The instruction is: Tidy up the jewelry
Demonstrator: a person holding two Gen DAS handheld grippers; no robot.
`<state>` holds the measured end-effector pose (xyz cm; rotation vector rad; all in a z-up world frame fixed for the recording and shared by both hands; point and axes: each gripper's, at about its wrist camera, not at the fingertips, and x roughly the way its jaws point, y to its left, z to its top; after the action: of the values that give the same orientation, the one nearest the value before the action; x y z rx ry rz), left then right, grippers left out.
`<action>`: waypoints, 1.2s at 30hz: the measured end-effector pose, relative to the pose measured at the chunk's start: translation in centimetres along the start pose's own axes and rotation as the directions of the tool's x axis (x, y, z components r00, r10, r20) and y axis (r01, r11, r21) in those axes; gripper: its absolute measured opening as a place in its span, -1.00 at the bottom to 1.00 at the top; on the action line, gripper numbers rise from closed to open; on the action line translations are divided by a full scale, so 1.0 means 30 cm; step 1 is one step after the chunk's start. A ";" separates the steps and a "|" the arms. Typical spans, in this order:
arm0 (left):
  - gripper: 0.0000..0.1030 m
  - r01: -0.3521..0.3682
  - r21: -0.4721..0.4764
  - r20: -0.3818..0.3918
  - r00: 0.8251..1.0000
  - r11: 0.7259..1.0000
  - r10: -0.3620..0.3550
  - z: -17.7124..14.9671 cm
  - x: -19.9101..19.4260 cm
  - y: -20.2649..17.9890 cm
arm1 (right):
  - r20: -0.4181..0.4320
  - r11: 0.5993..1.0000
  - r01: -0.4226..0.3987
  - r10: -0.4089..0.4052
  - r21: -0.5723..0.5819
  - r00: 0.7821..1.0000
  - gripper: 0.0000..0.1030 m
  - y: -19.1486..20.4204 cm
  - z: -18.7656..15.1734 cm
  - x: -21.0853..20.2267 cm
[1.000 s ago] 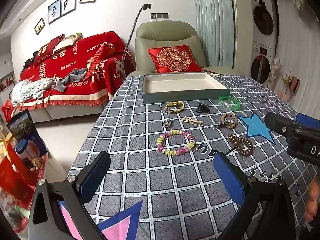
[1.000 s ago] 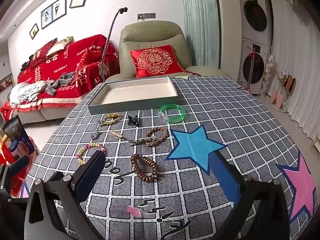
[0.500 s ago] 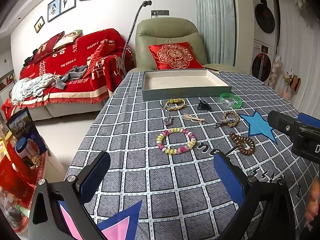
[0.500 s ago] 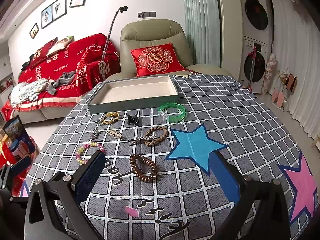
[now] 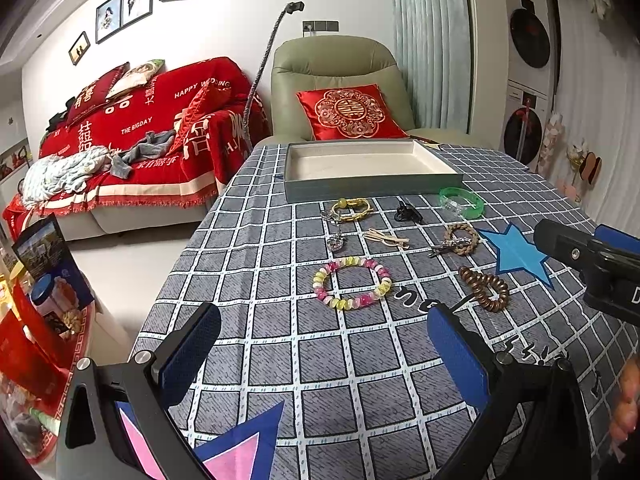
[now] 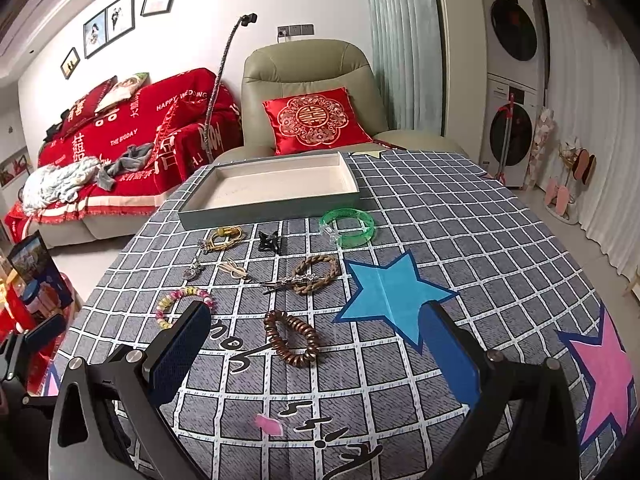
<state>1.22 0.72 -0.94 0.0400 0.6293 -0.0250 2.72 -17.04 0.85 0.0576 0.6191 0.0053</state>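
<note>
Both claws spread wide, holding nothing: left claw [image 5: 324, 356], right claw [image 6: 316, 354], above the checked table [image 6: 460, 216]. Jewelry lies loose near the tray [image 6: 272, 210]: pastel bead bracelet [image 5: 352, 283], brown bead bracelet [image 6: 293, 338], braided bracelet [image 6: 316, 274], green bangle [image 6: 349, 227], black clip [image 6: 269, 241], gold bracelet [image 5: 352, 209]. Armchair with red cushion [image 6: 314, 120] and red sofa [image 6: 132, 136] behind.

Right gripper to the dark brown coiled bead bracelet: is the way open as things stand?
Probably yes. The right gripper is open and empty, the dark brown coiled bead bracelet lies flat between its fingers' line of view, apart from other pieces, with nothing over it.
</note>
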 end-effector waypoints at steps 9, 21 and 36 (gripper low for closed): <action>1.00 -0.001 0.000 -0.001 1.000 1.000 0.001 0.000 0.000 0.000 | 0.000 1.000 0.001 -0.001 0.000 1.000 1.00 -0.001 0.000 0.000; 1.00 -0.001 -0.003 -0.002 1.000 1.000 0.001 0.001 0.001 0.002 | -0.002 1.000 -0.002 0.002 0.008 1.000 1.00 0.001 0.007 0.000; 1.00 -0.002 -0.005 -0.001 1.000 1.000 0.002 0.001 0.000 0.005 | 0.002 1.000 -0.007 0.007 0.016 1.000 1.00 -0.004 0.004 -0.002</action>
<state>1.24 0.86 -0.92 0.0359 0.6307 -0.0215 2.75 -17.17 0.97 0.0749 0.6166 0.0074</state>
